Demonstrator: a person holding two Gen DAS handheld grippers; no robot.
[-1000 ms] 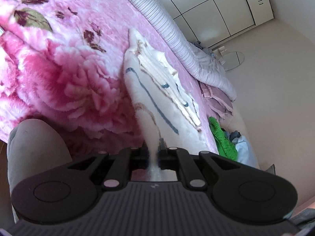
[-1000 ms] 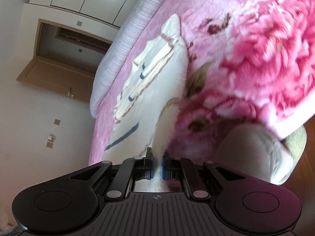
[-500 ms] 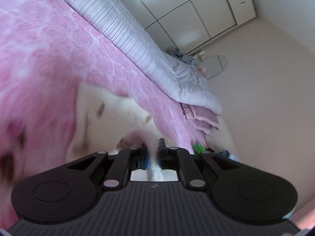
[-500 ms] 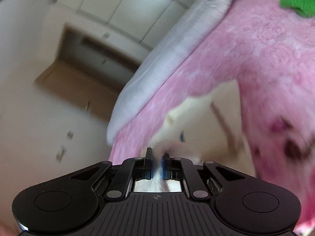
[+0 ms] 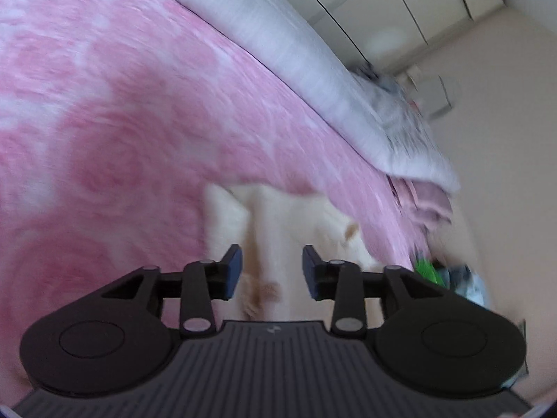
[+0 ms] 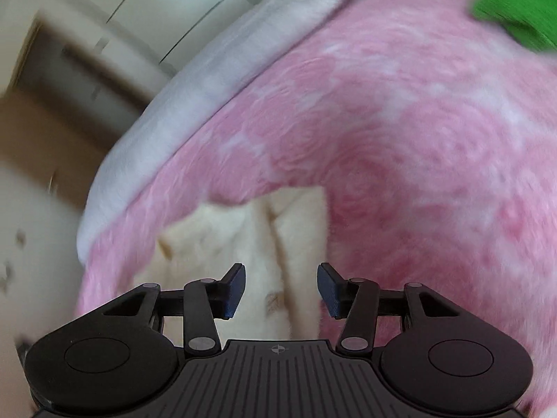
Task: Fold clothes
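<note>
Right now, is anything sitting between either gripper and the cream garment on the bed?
Nothing visible. The cream garment lies directly under the left gripper and the right gripper, whose jaws are opening with no cloth pinched. The green cloth lies well off to the side.

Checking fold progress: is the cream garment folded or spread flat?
Folded: the cream garment shows overlapping layers with stacked edges on the pink blanket.

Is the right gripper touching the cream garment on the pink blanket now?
Apart. In the right wrist view the right gripper is opening, its blue pads clear of the cream garment lying between them.
</note>
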